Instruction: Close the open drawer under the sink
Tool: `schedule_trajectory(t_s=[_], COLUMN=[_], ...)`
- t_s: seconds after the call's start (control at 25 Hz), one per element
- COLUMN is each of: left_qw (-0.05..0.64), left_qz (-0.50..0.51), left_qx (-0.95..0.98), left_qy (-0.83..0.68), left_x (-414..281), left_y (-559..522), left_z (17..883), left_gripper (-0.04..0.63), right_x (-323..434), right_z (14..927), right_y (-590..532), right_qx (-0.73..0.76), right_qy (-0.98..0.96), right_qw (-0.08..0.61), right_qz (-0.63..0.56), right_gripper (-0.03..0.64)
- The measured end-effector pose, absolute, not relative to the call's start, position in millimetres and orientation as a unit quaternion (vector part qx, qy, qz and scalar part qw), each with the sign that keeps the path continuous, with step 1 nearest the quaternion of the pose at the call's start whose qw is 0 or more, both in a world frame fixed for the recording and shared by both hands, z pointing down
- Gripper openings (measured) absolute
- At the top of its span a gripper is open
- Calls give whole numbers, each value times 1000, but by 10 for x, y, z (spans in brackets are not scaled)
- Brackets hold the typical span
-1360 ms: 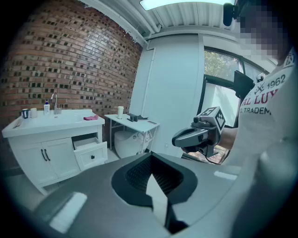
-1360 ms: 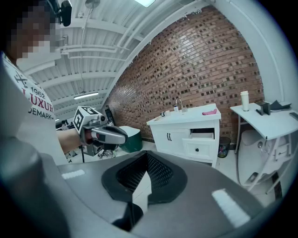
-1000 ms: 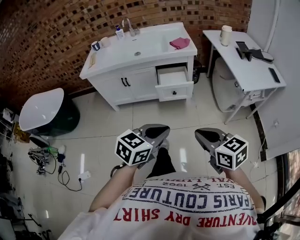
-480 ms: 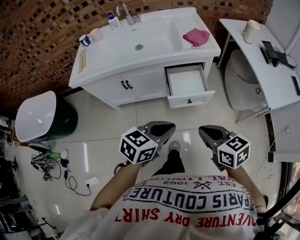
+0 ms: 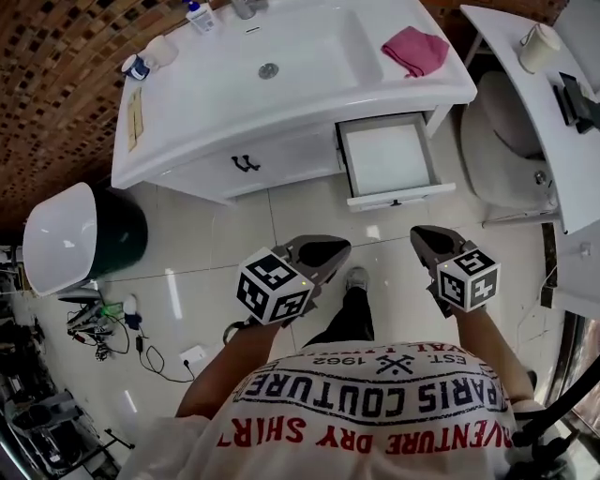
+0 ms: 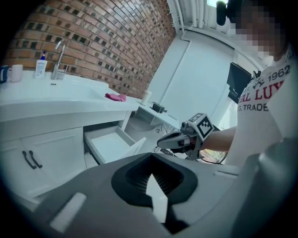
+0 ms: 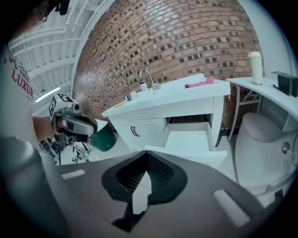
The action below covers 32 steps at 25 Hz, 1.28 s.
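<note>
Sink cabinet (image 5: 309, 75): white, set against the brick wall. It has a basin top and two doors with black handles on the left part of its front.
Drawer (image 5: 386, 155): at the right end of the cabinet front, just under the counter. It is pulled well out, with a white inside and a dark knob on the front panel.
Left gripper (image 5: 323, 251): out in front of the cabinet, over the floor tiles, well apart from the drawer. Jaws together, holding nothing.
Right gripper (image 5: 427, 240): in front of the cabinet, roughly in line with the drawer but not touching it. Jaws pressed together, holding nothing.
Pink cloth (image 5: 417, 49): on the cabinet top at its right end, above the drawer.
Soap bottle (image 5: 199, 13): at the back of the cabinet top, beside the tap.
Green bin (image 5: 84, 234): on the floor to the left of the cabinet, with a white lid.
White table (image 5: 562, 122): to the right of the cabinet, with a pale cup (image 5: 539, 42) standing on it.
</note>
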<state>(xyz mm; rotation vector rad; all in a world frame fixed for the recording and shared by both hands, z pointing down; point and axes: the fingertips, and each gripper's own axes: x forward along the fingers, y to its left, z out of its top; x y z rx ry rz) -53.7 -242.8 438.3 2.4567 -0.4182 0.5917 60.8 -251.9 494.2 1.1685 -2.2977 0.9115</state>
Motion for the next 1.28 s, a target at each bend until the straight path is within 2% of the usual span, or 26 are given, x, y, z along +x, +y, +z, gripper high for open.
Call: schedule_trajectory(t_s=[0.2, 0.52, 1.28], left_qw=[321, 347, 374], left_qz=[224, 231, 246], left_qx=[908, 898, 884], left_qy=[-152, -139, -137], left_x=[-584, -670, -755], left_y=[-2611, -2838, -3165], left_z=[4756, 4982, 5242], left_gripper=[-8, -8, -8], right_x=[623, 693, 663], right_z=[5745, 6606, 6811], right_y=[-2774, -3068, -3815], right_qx=[422, 446, 480], right_qy=[-798, -748, -727], right_qw=[257, 297, 261], right_qz=[346, 392, 415], right_gripper=[6, 6, 6])
